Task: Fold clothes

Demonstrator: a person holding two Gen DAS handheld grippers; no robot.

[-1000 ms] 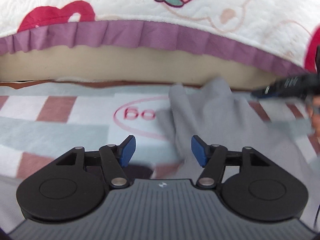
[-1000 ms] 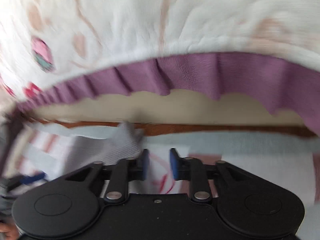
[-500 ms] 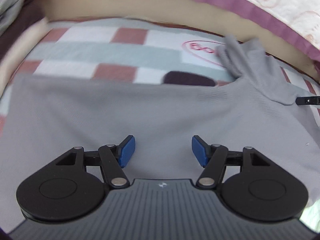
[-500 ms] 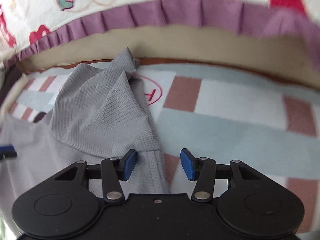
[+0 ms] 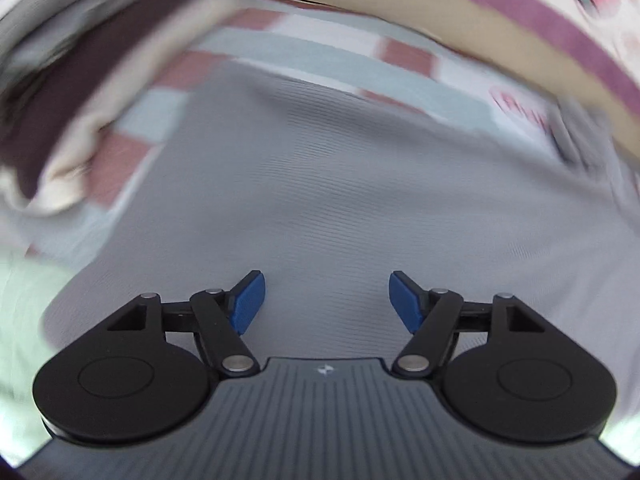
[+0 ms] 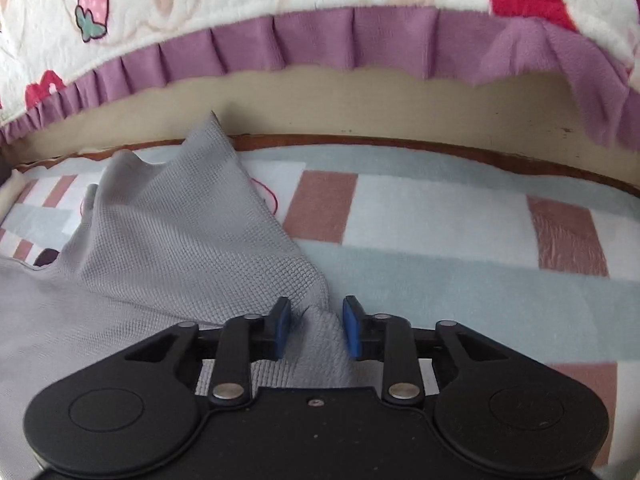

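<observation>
A grey knit garment (image 5: 340, 184) lies spread on the checked blanket (image 5: 304, 52). My left gripper (image 5: 324, 300) hovers over its flat body, jaws opening wider, nothing between the blue pads. In the right wrist view the garment's sleeve (image 6: 188, 232) is folded over and points toward the bed's side. My right gripper (image 6: 316, 324) straddles a bunched ridge of that sleeve fabric at the garment's right edge. Its jaws are closing on the ridge, and a small gap still shows at the left pad (image 6: 282, 320).
A white quilt with a purple frill (image 6: 320, 40) hangs over a beige bed side (image 6: 360, 104) beyond the blanket. A dark maroon and cream cloth (image 5: 68, 120) lies at the left, blurred. Bare checked blanket (image 6: 480, 264) stretches right of the garment.
The left gripper swept left across the garment, rolled, and opened wider. The right gripper moved onto the sleeve's edge, opened, then narrowed around a ridge of fabric.
</observation>
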